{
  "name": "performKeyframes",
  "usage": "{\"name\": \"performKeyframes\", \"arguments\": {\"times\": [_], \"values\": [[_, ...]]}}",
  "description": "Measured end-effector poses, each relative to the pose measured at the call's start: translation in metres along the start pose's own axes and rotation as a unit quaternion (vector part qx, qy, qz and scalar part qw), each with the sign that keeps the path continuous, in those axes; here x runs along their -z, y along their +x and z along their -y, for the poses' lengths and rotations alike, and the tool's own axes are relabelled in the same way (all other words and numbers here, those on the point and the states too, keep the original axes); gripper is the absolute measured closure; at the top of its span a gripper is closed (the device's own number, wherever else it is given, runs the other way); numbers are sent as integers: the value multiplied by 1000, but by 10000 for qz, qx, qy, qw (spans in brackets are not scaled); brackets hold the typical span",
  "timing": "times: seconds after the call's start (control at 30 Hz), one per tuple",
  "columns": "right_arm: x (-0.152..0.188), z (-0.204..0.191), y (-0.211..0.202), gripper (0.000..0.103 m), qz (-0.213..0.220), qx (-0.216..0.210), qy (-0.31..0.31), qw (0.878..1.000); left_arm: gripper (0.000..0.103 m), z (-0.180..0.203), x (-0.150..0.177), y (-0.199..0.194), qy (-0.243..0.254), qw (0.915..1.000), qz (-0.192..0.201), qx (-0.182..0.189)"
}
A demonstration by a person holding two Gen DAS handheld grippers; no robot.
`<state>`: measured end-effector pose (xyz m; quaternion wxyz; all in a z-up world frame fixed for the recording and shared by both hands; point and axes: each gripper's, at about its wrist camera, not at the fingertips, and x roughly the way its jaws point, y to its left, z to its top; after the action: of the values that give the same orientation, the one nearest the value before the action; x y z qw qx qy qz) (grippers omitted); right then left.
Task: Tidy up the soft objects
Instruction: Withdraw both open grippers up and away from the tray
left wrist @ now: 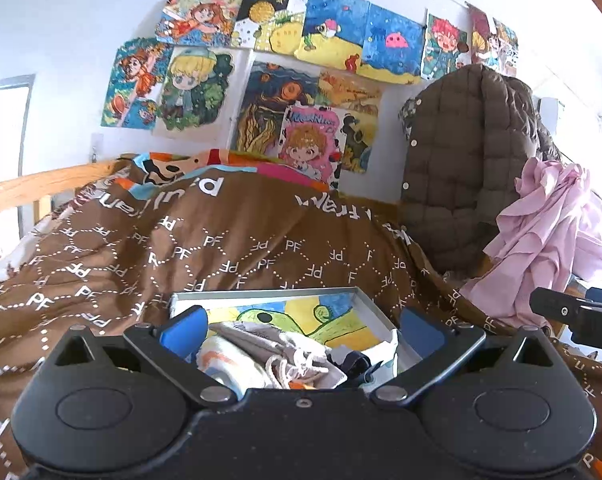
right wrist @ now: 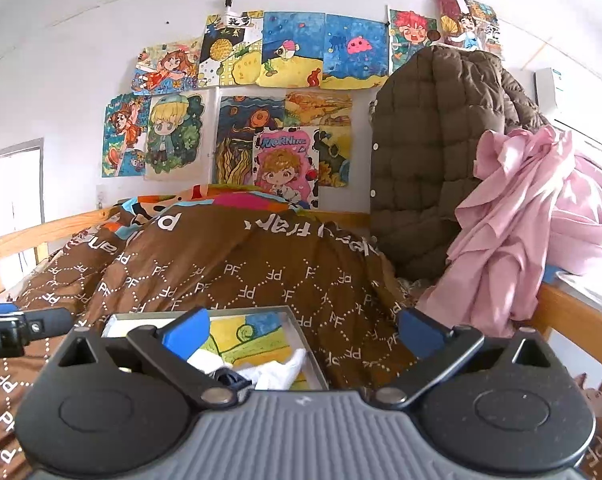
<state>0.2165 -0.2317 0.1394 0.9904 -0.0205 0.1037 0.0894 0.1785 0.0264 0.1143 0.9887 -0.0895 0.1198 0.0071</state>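
Note:
A shallow box [left wrist: 353, 292] with a painted yellow and green bottom lies on the brown patterned quilt [left wrist: 229, 248]. Small folded cloths [left wrist: 269, 356], white, grey and striped, lie in its near end, with a dark one beside them. My left gripper [left wrist: 303, 330] hovers above them, jaws wide open, nothing between the blue pads. In the right wrist view the same box [right wrist: 297, 334] holds white cloths [right wrist: 277, 372]. My right gripper [right wrist: 303, 330] is open too, over the box's right edge, holding nothing. Each gripper's tip shows at the edge of the other's view.
A brown quilted jacket [right wrist: 433, 160] and a pink garment [right wrist: 513, 216] hang over the bed's wooden end rail [right wrist: 573, 316] on the right. A wooden side rail [left wrist: 41, 188] runs on the left. Colourful drawings [left wrist: 285, 80] cover the white wall behind.

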Motion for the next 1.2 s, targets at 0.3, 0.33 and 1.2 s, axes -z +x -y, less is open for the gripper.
{"name": "performKeyframes", "arguments": {"times": [0.3, 0.33, 1.2], "values": [[16, 0, -33, 0, -28, 11, -56, 10000, 1, 7, 38, -56, 313, 9977, 493, -343], [19, 0, -37, 0, -68, -7, -58, 10000, 1, 8, 42, -60, 337, 9976, 488, -358], [117, -11, -76, 0, -1375, -403, 34, 9897, 1, -1, 129, -107, 158, 9952, -847, -454]]}}
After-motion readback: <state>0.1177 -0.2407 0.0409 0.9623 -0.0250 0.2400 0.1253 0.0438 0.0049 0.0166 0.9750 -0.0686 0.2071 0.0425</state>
